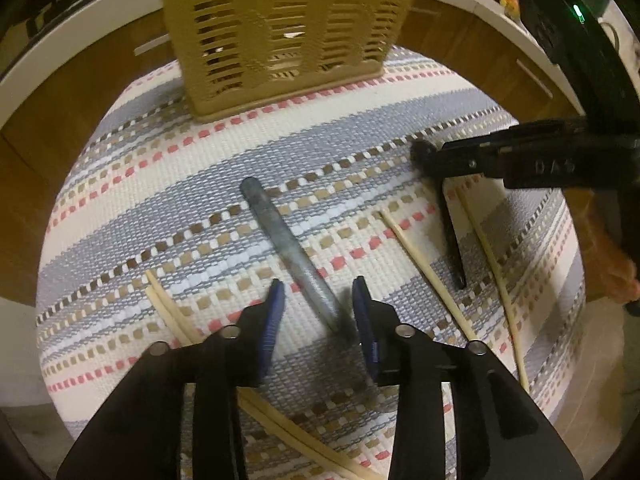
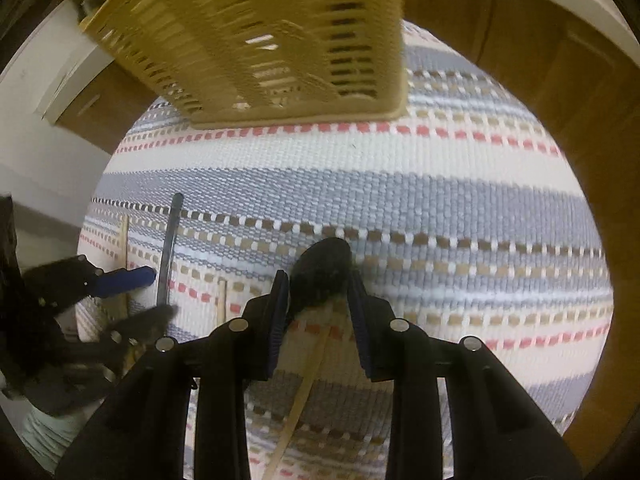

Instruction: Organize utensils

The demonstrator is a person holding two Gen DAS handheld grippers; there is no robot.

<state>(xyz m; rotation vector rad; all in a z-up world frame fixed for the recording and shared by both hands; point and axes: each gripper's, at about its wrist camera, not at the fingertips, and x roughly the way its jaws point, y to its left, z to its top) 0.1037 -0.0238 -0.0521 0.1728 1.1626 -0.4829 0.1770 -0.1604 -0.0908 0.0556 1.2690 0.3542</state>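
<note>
**Utensil pick-up: handle alignment for the left hand-held gripper**

The left hand-held gripper (image 1: 318, 304) is moderately open, holding nothing. The grey utensil handle (image 1: 280, 240) lies flat on the striped mat (image 1: 200, 184), which covers the round desk. The handle's near end sits between the blue pads (image 1: 276, 312), closer to the right-side pad; contact cannot be confirmed because that end is blurred. The long axis runs from the pads diagonally away and to the left, toward the slotted basket (image 1: 280, 32) at the far edge of the desk. The axis is therefore skewed to the finger line, not across it.

The right hand-held gripper (image 2: 318, 292) is partly open, its pads flanking a dark rounded utensil head (image 2: 324, 264). Whether the pads touch it cannot be determined. In the left wrist view this gripper (image 1: 448, 216) stands at the right edge of the desk, well apart from the grey handle.

Loose chopsticks (image 1: 420, 264) lie on the mat to either side.

Judgement: the left gripper is nearer the grey handle; closing should secure its near end. A skewed hold may let the handle pivot.
</note>
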